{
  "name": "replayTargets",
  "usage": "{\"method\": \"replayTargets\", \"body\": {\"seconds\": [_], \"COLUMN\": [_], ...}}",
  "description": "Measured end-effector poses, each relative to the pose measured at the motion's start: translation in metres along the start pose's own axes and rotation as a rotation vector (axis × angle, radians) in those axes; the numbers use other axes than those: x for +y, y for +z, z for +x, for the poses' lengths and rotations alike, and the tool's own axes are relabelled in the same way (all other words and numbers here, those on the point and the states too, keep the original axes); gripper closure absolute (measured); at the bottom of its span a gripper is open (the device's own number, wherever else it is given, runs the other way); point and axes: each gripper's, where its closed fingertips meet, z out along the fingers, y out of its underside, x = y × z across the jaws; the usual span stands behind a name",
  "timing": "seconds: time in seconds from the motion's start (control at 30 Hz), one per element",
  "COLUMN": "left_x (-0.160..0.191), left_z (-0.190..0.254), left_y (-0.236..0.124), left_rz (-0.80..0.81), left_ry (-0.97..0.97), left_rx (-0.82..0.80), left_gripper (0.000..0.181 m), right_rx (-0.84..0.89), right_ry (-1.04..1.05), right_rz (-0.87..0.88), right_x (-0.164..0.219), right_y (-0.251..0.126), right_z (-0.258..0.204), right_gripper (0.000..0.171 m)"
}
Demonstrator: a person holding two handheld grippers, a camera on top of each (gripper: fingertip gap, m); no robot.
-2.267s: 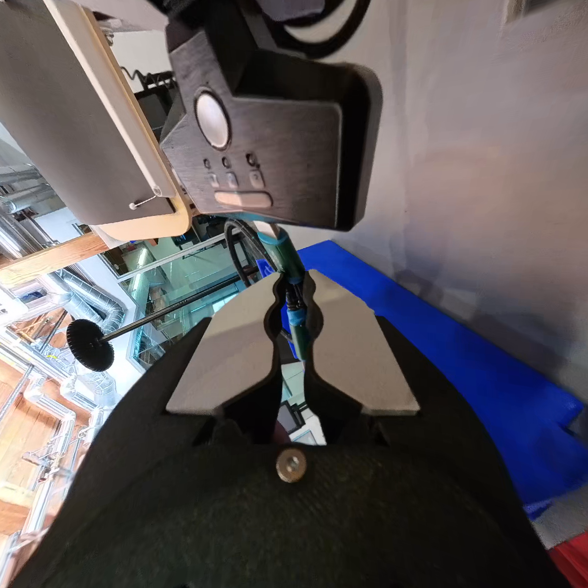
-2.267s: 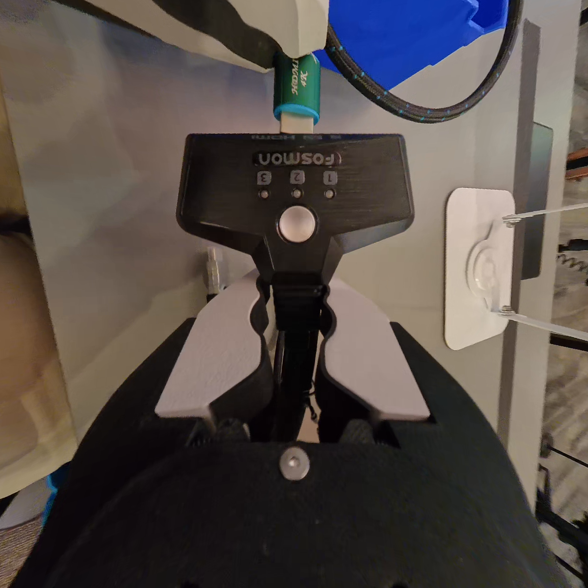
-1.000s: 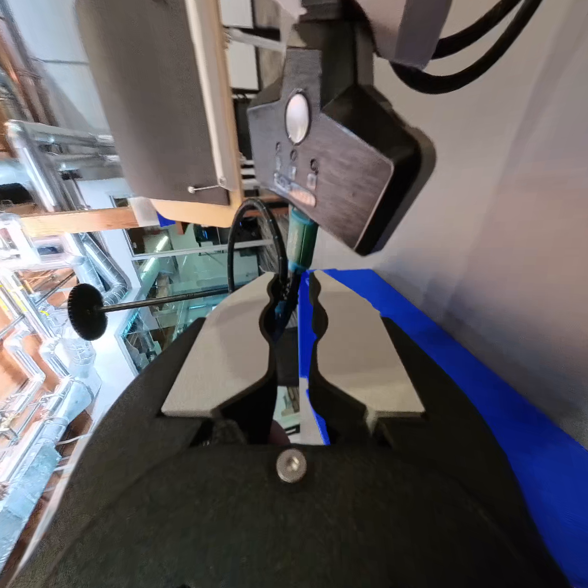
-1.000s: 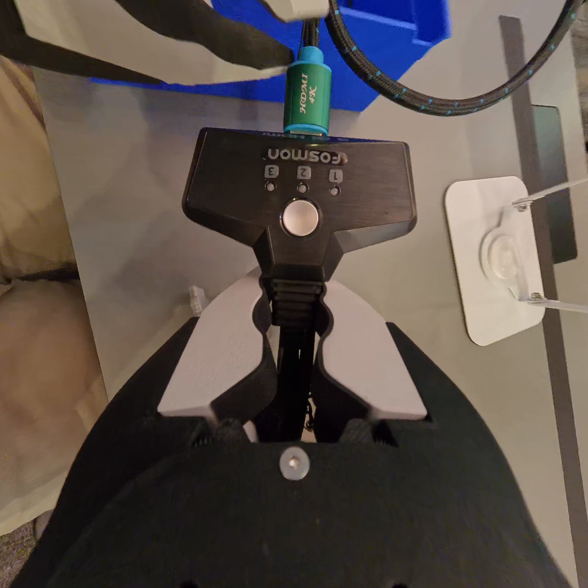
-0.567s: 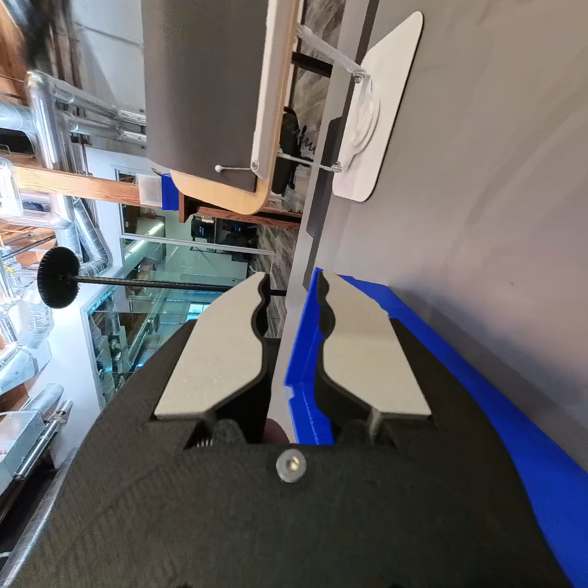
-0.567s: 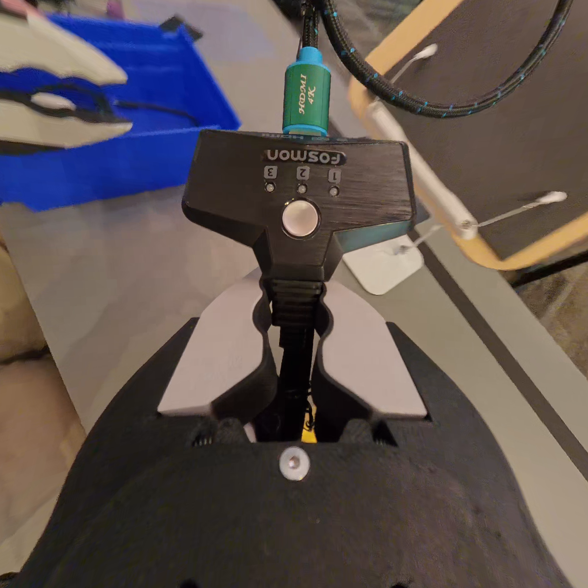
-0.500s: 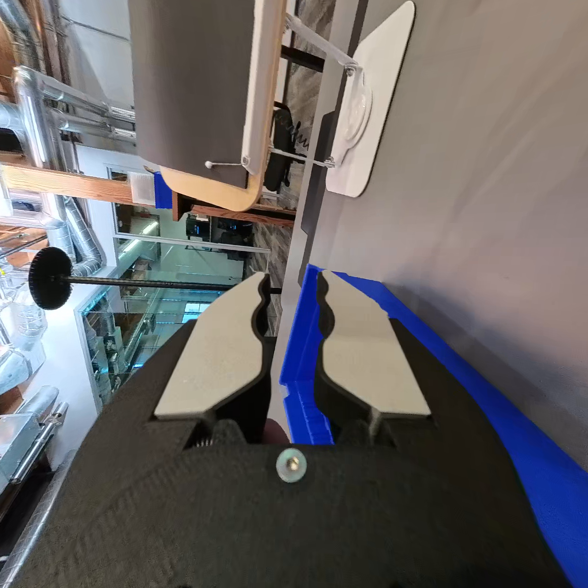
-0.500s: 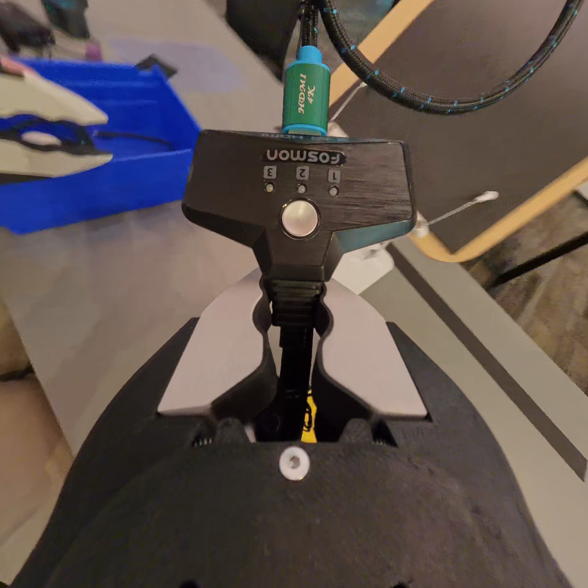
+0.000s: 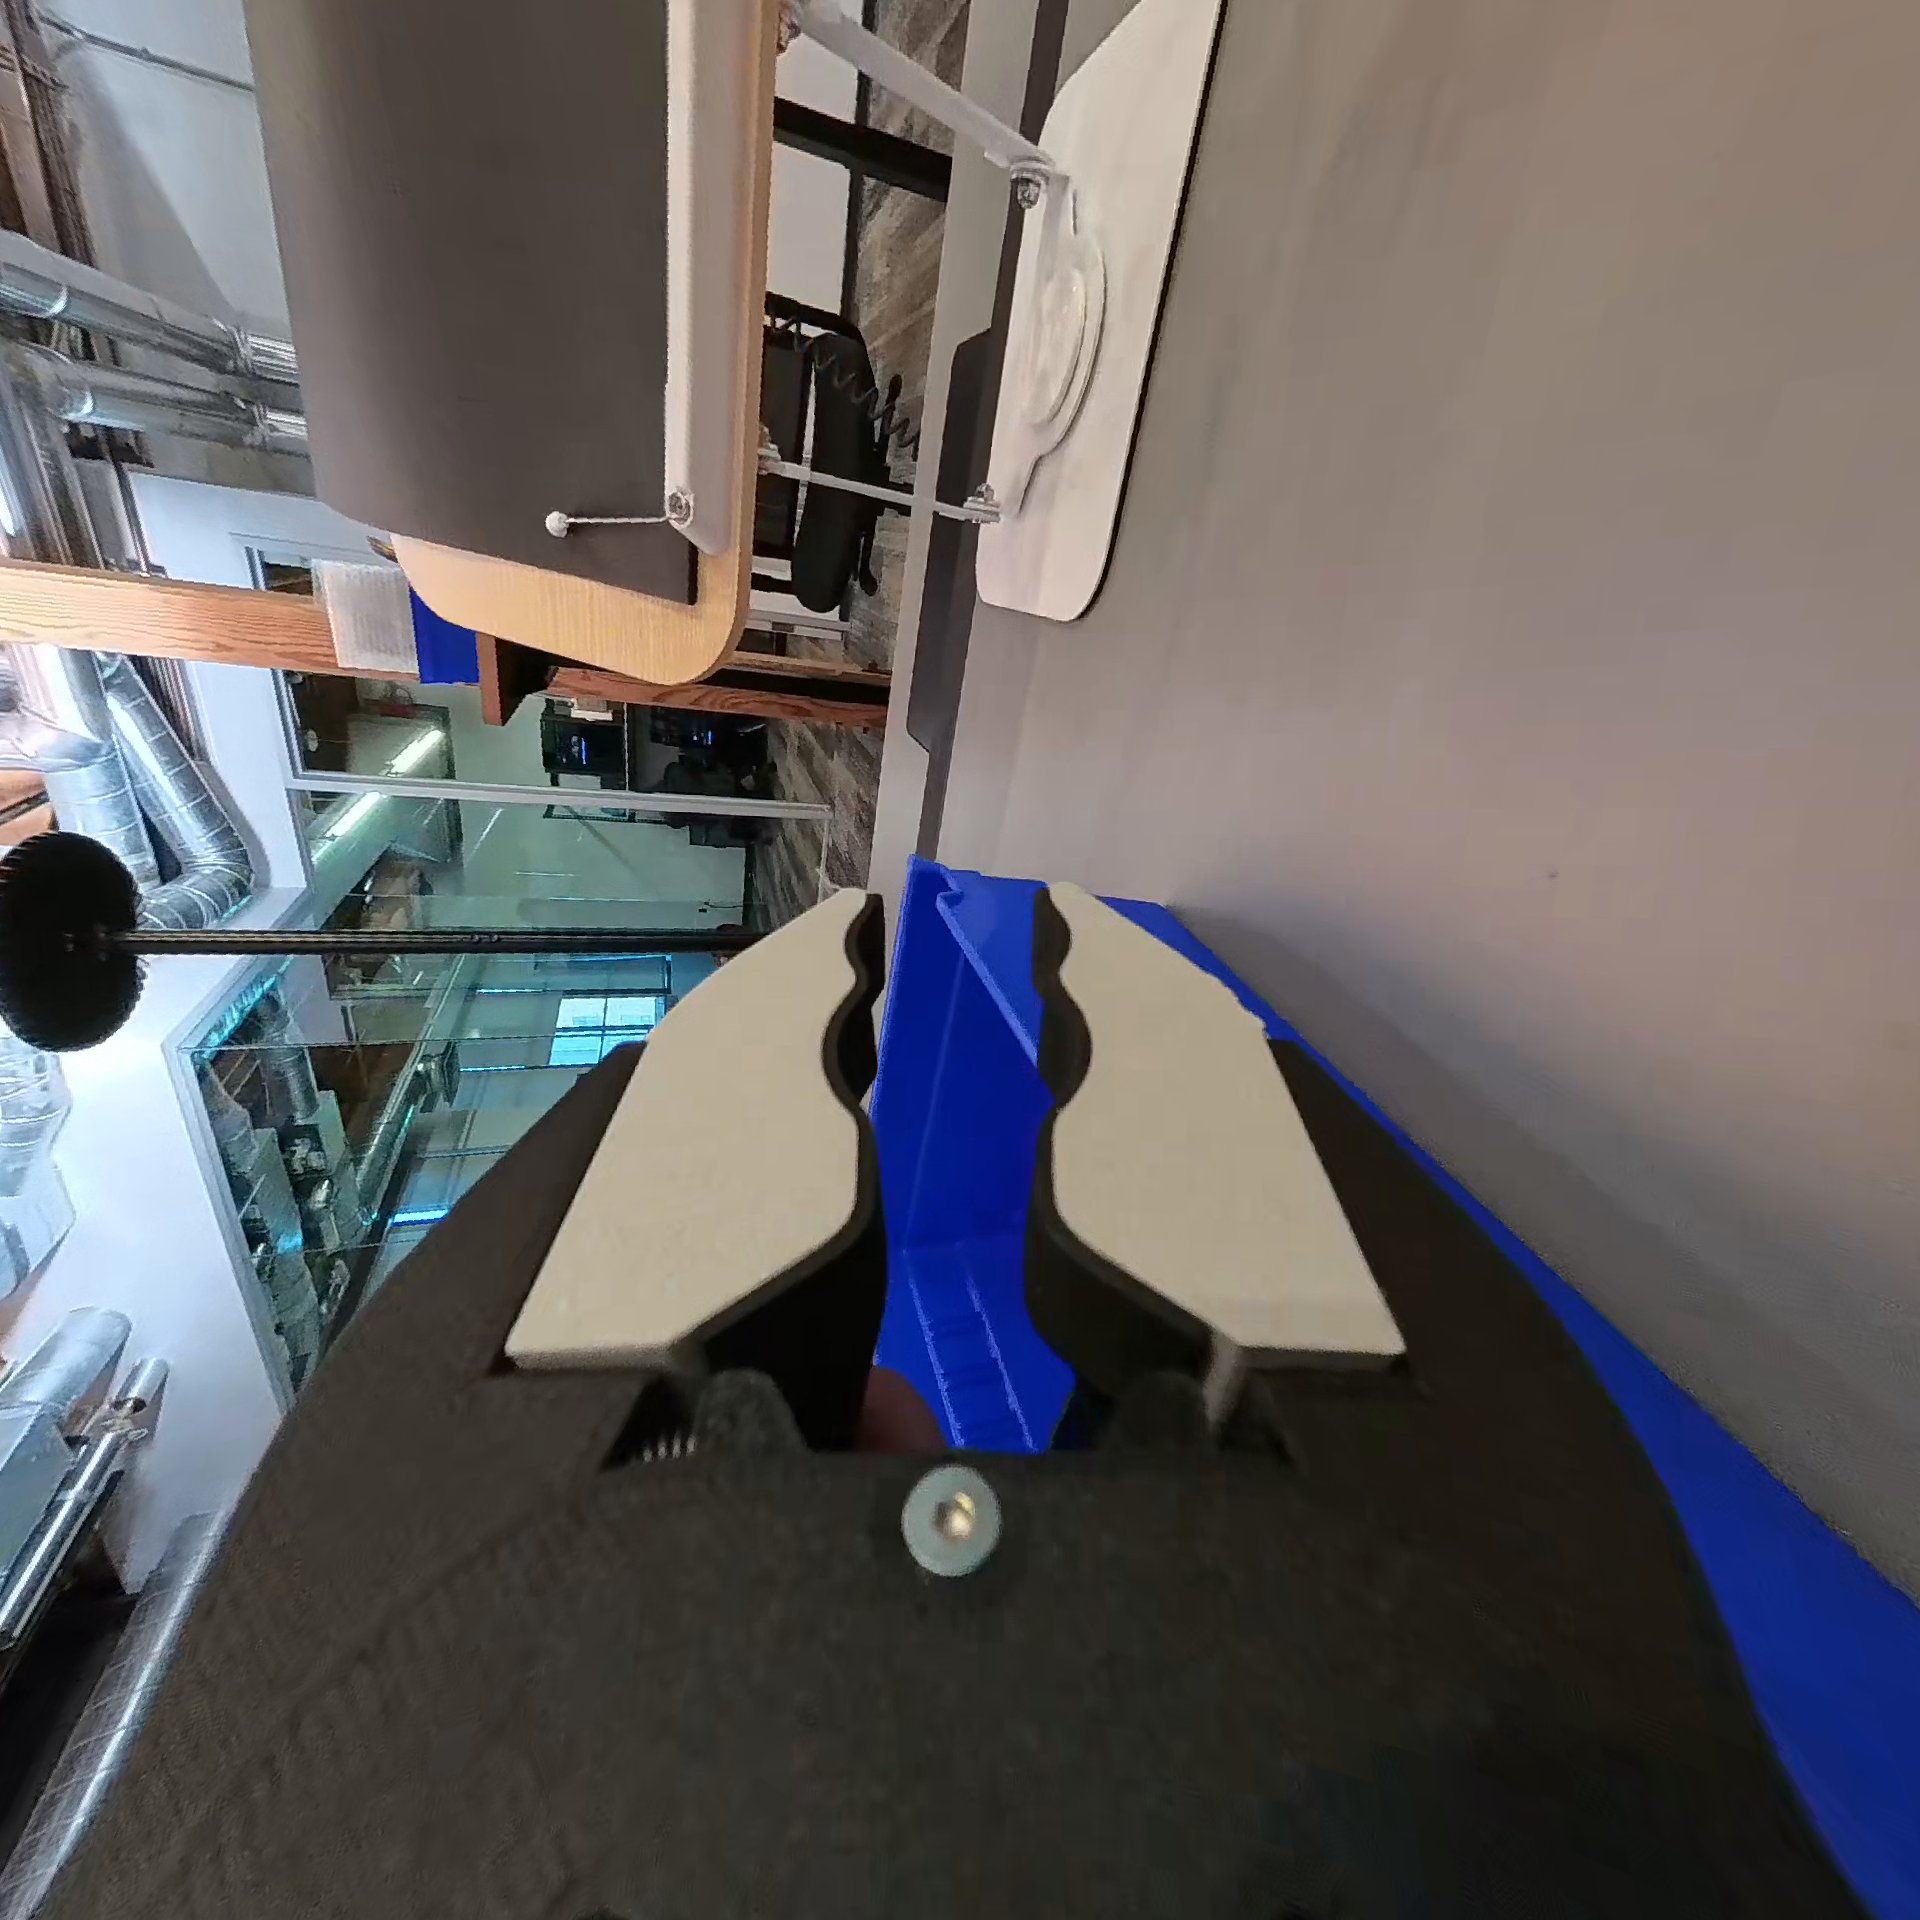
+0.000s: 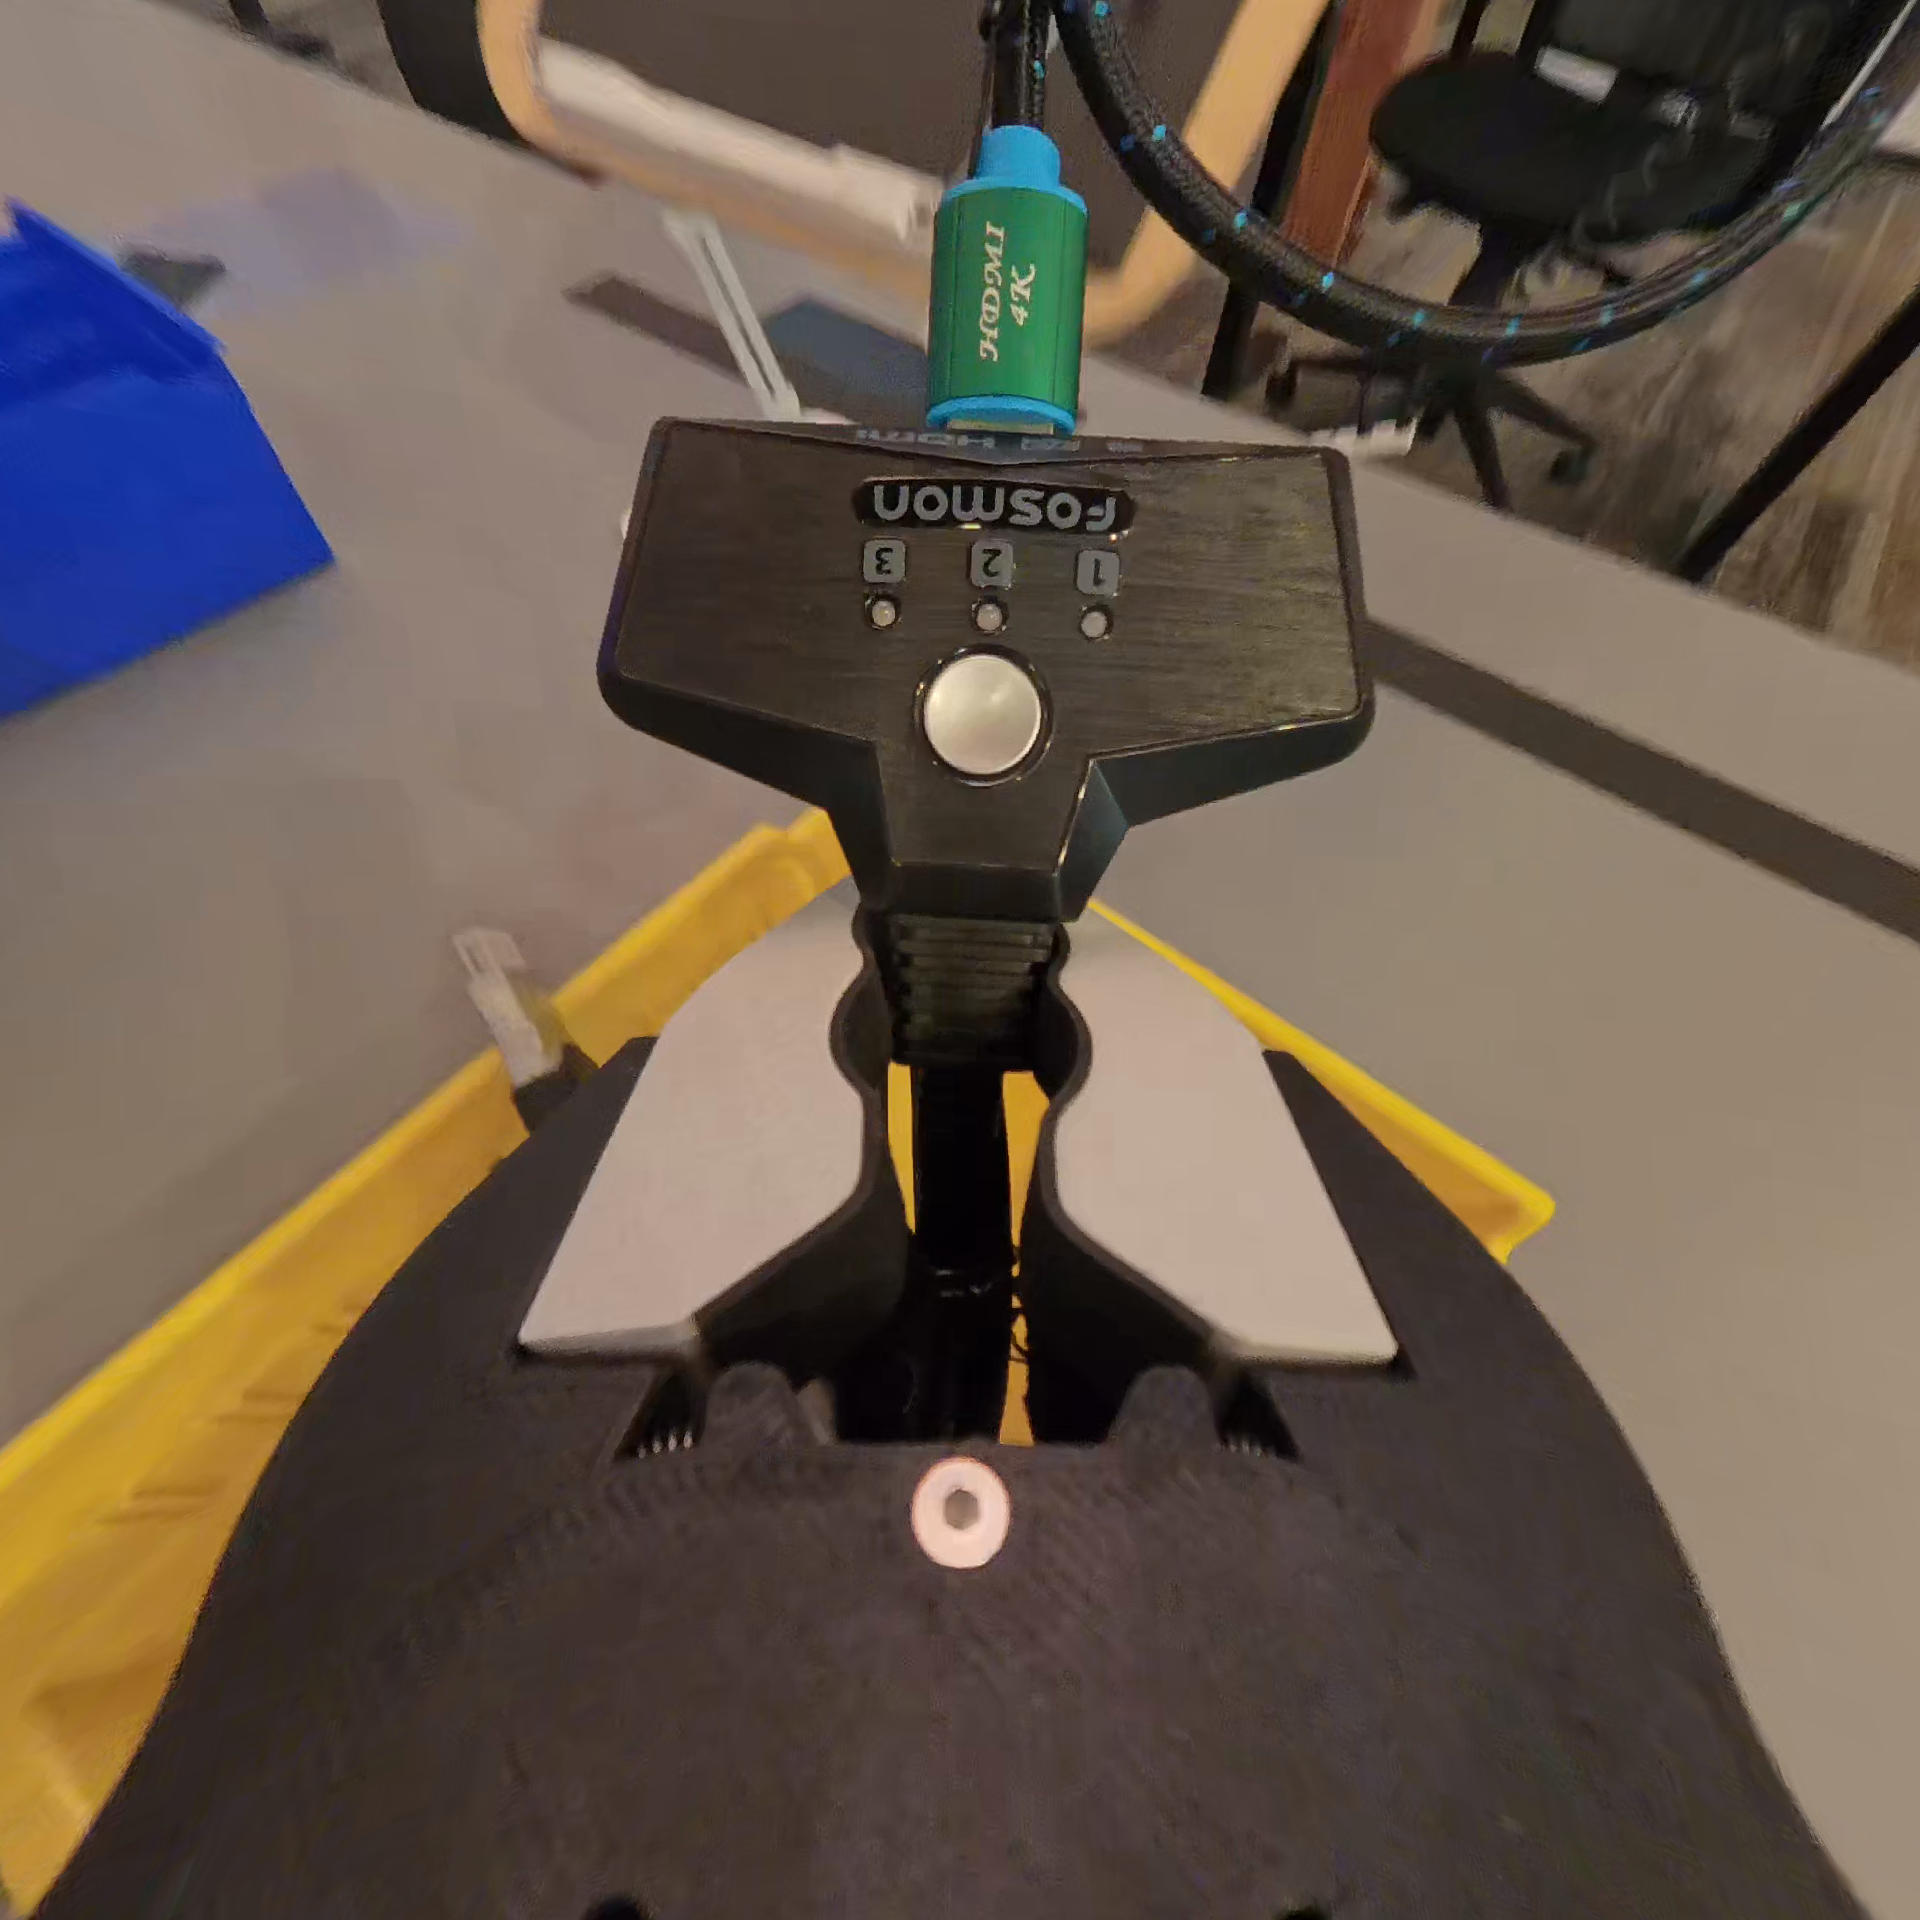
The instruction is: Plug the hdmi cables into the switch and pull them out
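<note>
grey table [image 10: 312, 727] | right hand-held gripper [image 10: 961, 997] clamps switch [image 10: 982, 623], green plug [image 10: 1003, 291] inserted | left hand-held gripper [image 9: 956, 945] parted, empty

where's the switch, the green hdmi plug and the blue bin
switch [image 10: 987, 623], right wrist view, on its black top face.
green hdmi plug [image 10: 1006, 301], right wrist view, on its green shell.
blue bin [image 9: 940, 1122], left wrist view, on its inner wall.

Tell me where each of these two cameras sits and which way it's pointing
Left wrist view: on the left gripper, rolled sideways, looking along open, empty fingers over the blue bin and grey table.
Right wrist view: on the right gripper, looking across the table at the switch it clamps, green HDMI plug inserted, yellow bin below.
Shared: blue bin, table.
</note>
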Motion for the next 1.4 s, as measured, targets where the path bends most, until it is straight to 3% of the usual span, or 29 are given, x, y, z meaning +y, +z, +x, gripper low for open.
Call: {"method": "replayTargets", "body": {"seconds": [0.23,0.47,0.77,1.0,1.23,1.3,1.4], "left_x": [0.004,0.005,0.005,0.005,0.003,0.003,0.003], "left_z": [0.011,0.014,0.014,0.014,0.018,0.02,0.018], "left_y": [0.004,0.005,0.005,0.006,0.007,0.007,0.005], "left_rz": [-0.012,-0.01,-0.002,-0.003,-0.001,-0.001,0.002], "left_ry": [0.016,0.025,0.024,0.025,0.03,0.037,0.035], "left_rx": [0.034,0.039,0.036,0.036,0.046,0.048,0.044], "left_gripper": [0.155,0.155,0.156,0.157,0.156,0.156,0.156], "right_rx": [0.015,0.027,-0.039,-0.175,-0.2,-0.17,-0.129], "right_ry": [-0.062,-0.11,0.029,0.077,0.131,0.137,0.189], "right_rz": [-0.25,-0.458,-0.2,-0.056,0.364,0.421,0.359], "right_x": [0.062,0.07,0.022,-0.033,-0.114,-0.11,-0.075], "right_y": [0.029,0.039,0.038,0.008,-0.033,-0.031,-0.014], "right_z": [0.011,0.024,0.023,0.011,0.025,0.032,0.042], "right_gripper": [0.148,0.148,0.148,0.149,0.149,0.149,0.15]}}
